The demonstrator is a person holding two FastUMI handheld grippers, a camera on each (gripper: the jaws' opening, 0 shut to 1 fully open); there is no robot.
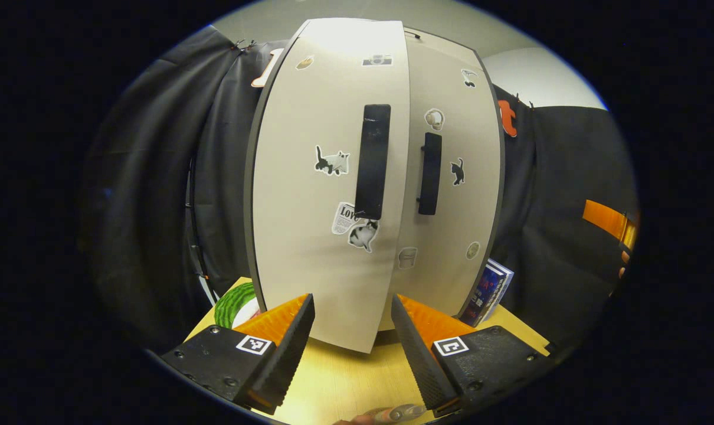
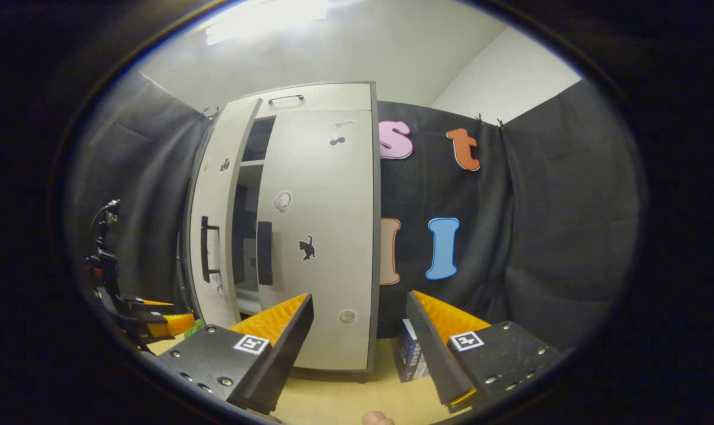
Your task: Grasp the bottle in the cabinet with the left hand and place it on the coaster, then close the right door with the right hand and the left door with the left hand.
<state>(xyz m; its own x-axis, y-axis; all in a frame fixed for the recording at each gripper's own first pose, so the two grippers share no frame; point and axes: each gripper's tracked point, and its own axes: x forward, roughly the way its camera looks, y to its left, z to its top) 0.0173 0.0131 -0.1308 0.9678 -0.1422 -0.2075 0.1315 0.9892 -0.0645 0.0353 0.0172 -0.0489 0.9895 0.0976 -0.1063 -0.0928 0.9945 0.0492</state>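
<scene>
The left gripper (image 1: 352, 330) is holding its jaws wide apart and empty, facing the left door (image 1: 333, 195) at twelve o'clock, standing ajar, its black handle (image 1: 373, 160) upright. The right gripper (image 2: 357, 330) is gaping empty before the shut right door (image 2: 321, 236). A watermelon-patterned coaster (image 1: 233, 304) is lying at nine o'clock on the wooden tabletop (image 1: 345, 378).

- Left gripper view sits low over the wooden table (image 1: 339, 378), close in, facing the cabinet (image 1: 374, 177) head-on; the left door (image 1: 327, 195) swells across the centre, its black handle (image 1: 373, 160) at 12 o'clock of the middle; own fingers frame 7 and 5 o'clock.
- Right gripper view stands farther back, looking at the same cabinet (image 2: 310, 236) from its right side, so it lies toward 10 o'clock; the left gripper (image 2: 156, 321) shows at 8 o'clock.
- Shared: both doors, handles, table, the blue box (image 1: 487, 292) (image 2: 413, 354).
</scene>
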